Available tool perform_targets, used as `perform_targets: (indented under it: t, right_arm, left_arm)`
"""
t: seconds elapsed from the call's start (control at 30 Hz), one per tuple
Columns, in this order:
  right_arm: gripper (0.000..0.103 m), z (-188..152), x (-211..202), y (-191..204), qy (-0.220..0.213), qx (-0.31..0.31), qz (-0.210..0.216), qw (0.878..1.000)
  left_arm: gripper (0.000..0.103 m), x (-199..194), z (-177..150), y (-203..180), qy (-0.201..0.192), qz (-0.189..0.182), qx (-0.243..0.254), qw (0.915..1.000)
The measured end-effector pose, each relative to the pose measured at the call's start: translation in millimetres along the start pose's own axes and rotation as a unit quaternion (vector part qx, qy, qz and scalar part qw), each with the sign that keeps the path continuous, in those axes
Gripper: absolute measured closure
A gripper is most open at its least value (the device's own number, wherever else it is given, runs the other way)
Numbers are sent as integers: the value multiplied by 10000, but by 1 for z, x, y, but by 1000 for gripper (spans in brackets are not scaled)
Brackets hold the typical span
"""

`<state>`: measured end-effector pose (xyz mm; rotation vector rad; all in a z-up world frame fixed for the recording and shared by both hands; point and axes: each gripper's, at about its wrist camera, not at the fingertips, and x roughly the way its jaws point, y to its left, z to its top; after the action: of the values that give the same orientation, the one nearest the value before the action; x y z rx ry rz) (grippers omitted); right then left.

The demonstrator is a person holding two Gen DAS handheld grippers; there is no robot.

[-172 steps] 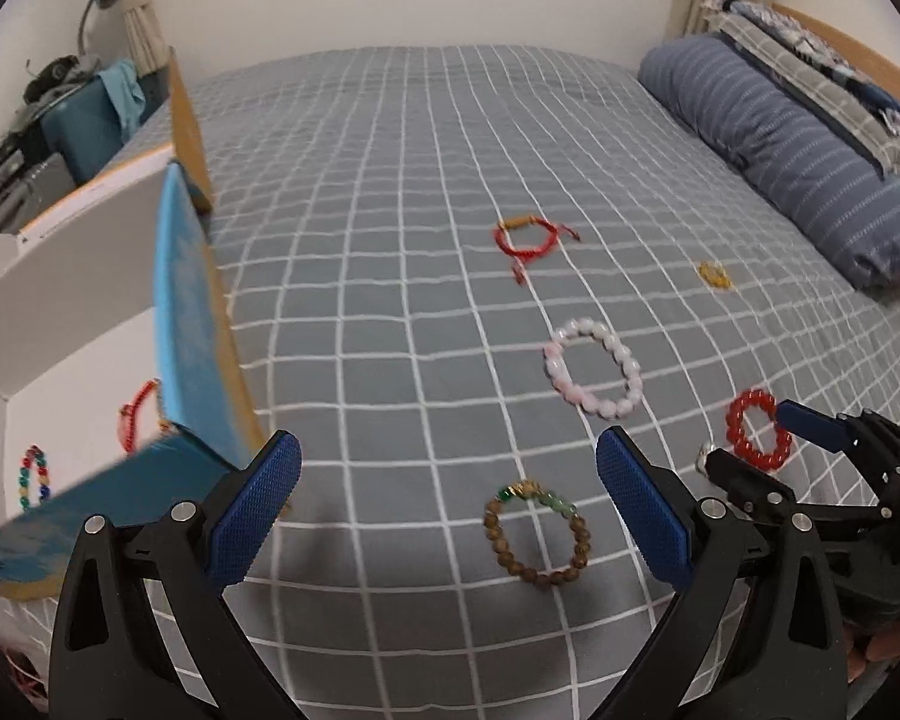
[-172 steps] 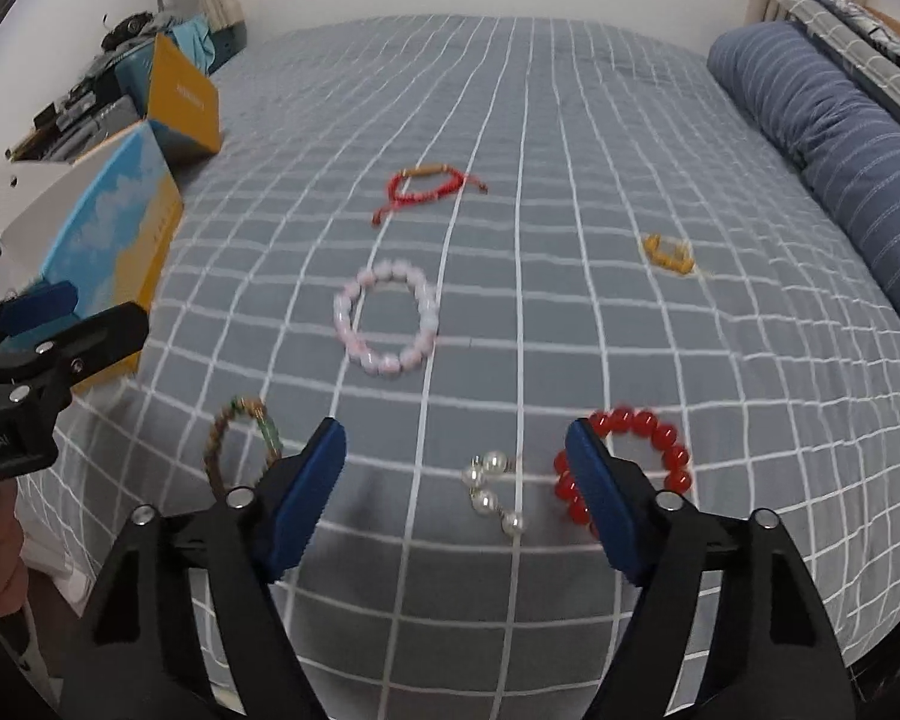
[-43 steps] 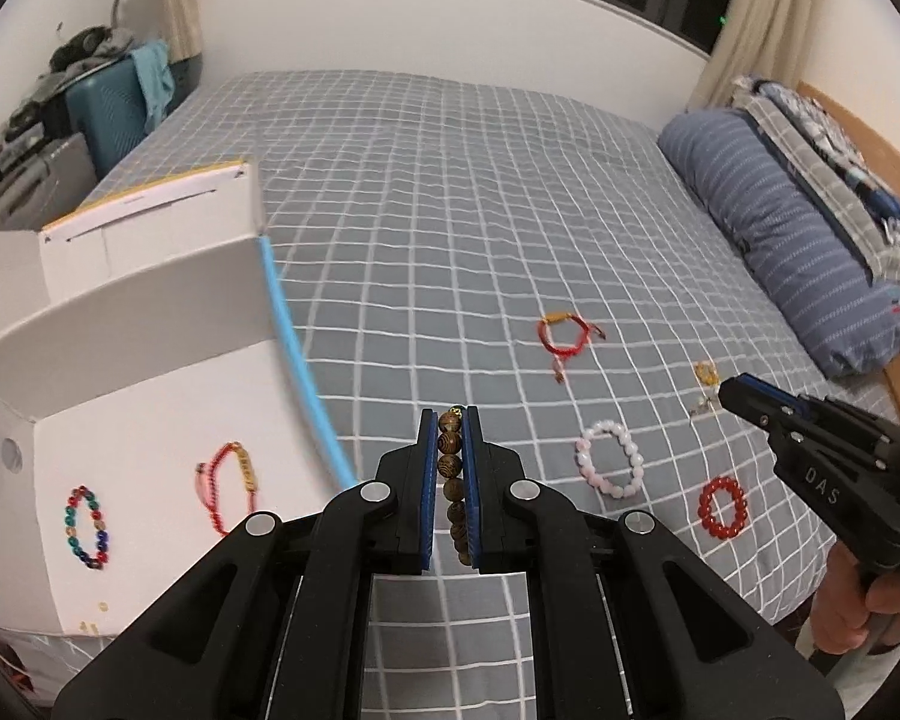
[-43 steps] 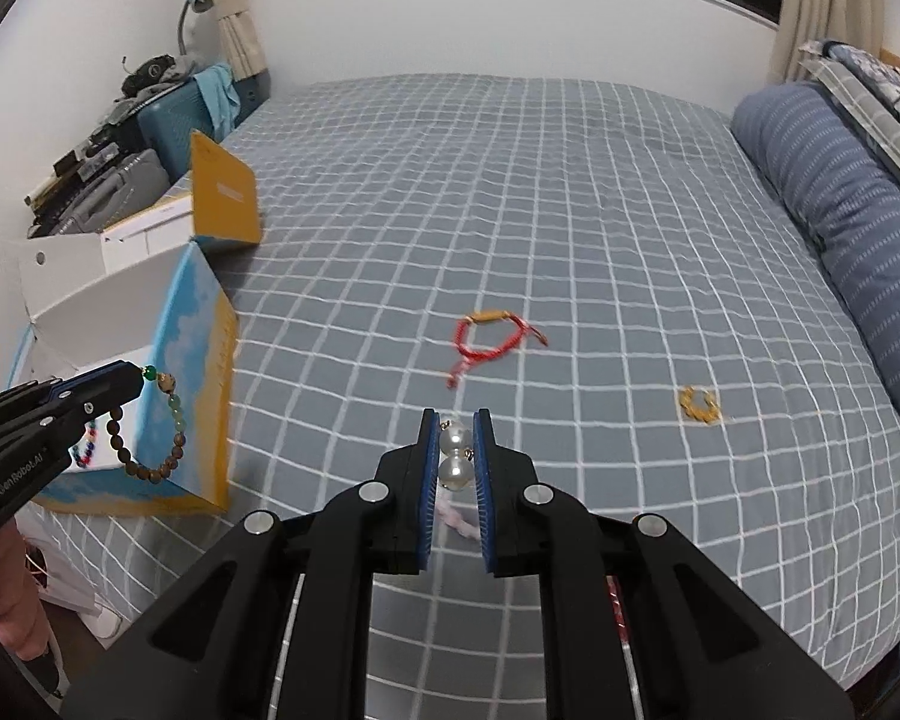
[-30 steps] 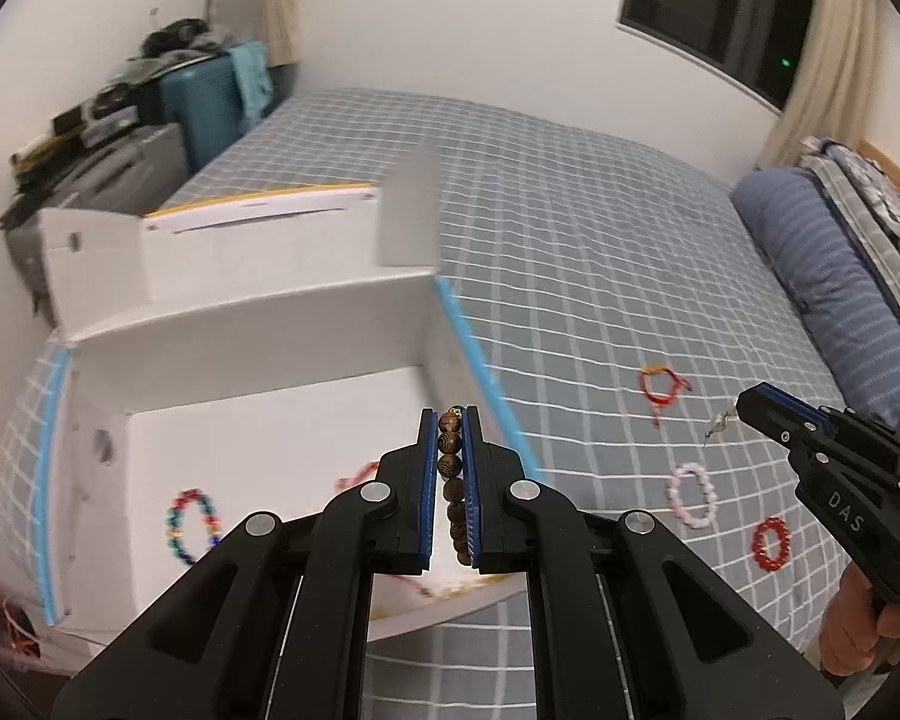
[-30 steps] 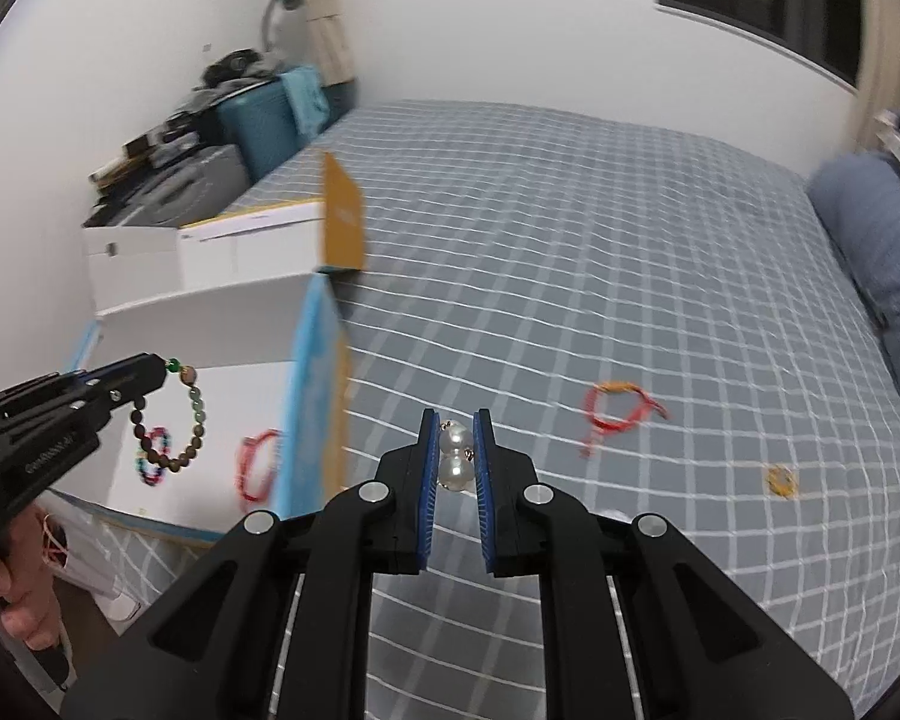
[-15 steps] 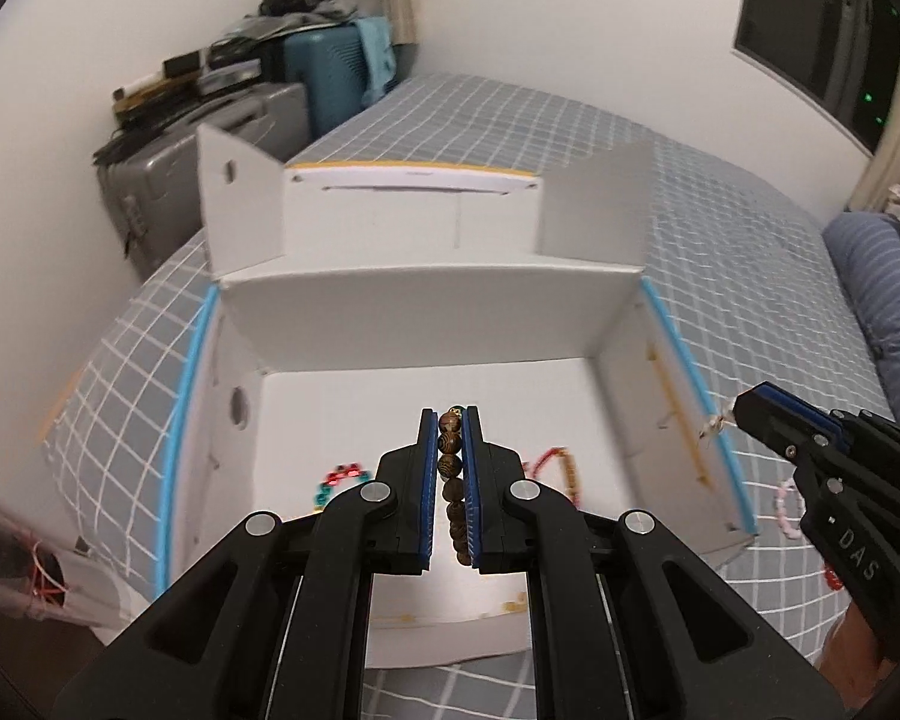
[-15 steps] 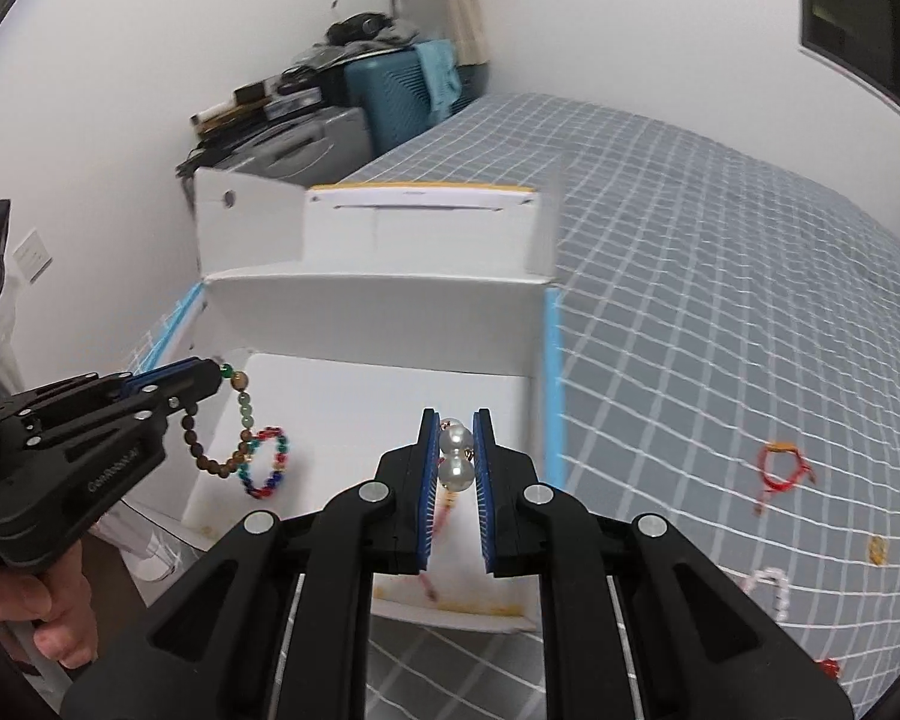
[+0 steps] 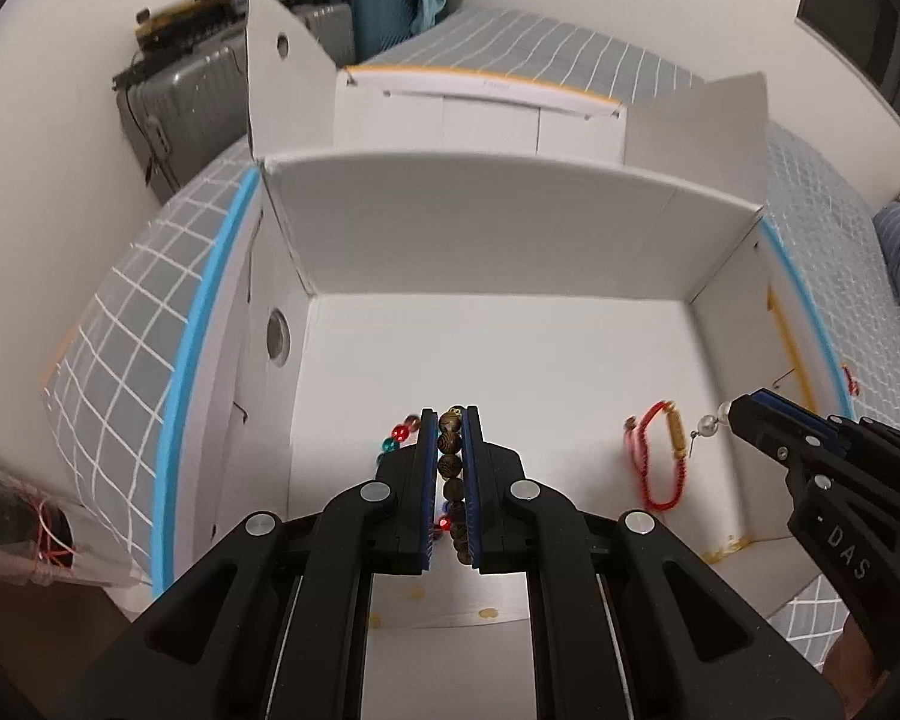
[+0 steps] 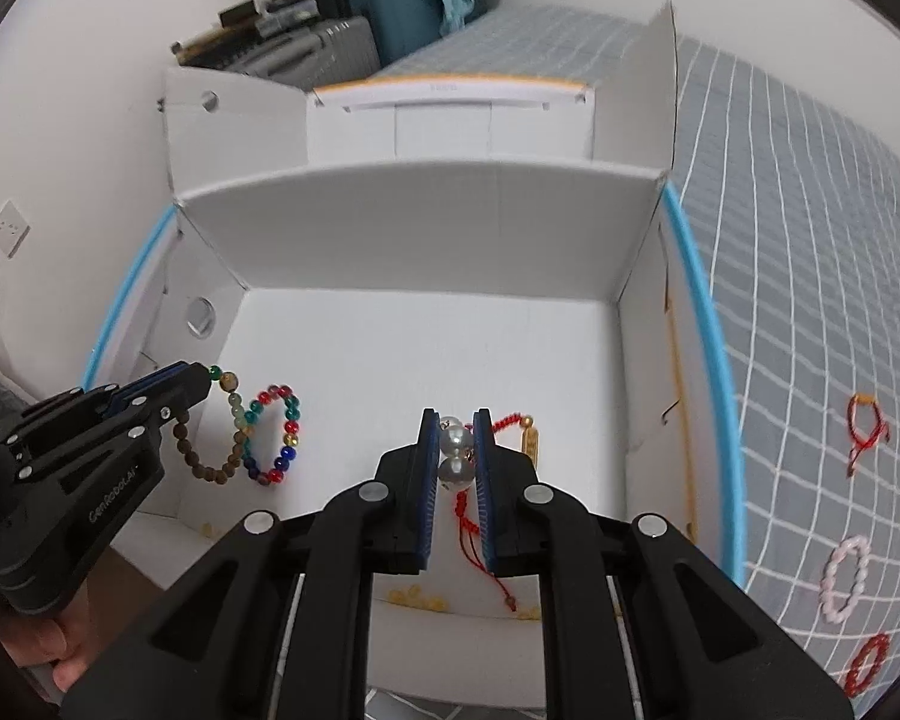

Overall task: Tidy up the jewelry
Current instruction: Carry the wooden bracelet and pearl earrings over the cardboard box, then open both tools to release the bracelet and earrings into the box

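Tongs both clamped: left gripper (image 9: 451, 468) on wooden bracelet (image 10: 210, 456), right gripper (image 10: 456, 456) on pearls (image 10: 455, 450) (lower middle); release clumsily over box (image 9: 510, 228) and they'd tangle

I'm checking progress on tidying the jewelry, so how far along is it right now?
Done: a multicolored bead bracelet and a red cord bracelet lie in the white box. In hand: the left gripper holds a brown bead bracelet, the right gripper pearl pieces. Left on the bed: pink bracelet, red bead bracelet, red cord piece.
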<state>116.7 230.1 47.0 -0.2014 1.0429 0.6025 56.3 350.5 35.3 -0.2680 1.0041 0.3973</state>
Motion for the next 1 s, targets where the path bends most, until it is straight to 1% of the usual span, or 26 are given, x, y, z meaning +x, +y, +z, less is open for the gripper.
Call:
perform_targets:
  t: [0.3,0.37,0.57,0.73,0.77,0.8,0.83,0.87,0.9,0.93,0.97,1.0]
  right_arm:
    - [92,-4,29,2,354,92,-191,9991]
    - [92,-6,33,2,410,123,-161,9990]
    - [92,-8,36,1,421,125,-263,9987]
    - [91,-6,37,2,448,155,-237,9986]
    - [86,-7,36,3,445,140,-230,9986]
    - [75,-7,34,3,423,138,-214,9988]
    - [71,-7,32,4,381,140,-222,9989]
    - [67,-7,30,4,356,133,-241,9990]
    - [64,-7,27,5,303,110,-254,9992]
    - [60,-7,25,6,274,102,-236,9993]
    - [50,-6,20,6,214,98,-163,9996]
    - [42,-6,17,6,177,94,-113,9997]
  left_arm:
    - [96,20,-9,4,268,25,79,9996]
    - [96,22,-10,4,301,16,94,9995]
    - [96,25,-9,4,313,-1,99,9995]
    - [95,23,-8,3,294,7,78,9995]
    - [94,22,-8,3,261,23,69,9996]
    - [93,21,-8,3,252,46,70,9996]
    - [93,20,-7,3,247,51,68,9997]
    - [86,18,-7,4,244,34,43,9997]
    - [72,16,-7,5,232,47,22,9997]
    - [66,12,-6,5,169,83,2,9998]
    - [59,9,-7,6,98,122,-10,9999]
    - [53,4,-7,6,6,221,-22,9998]
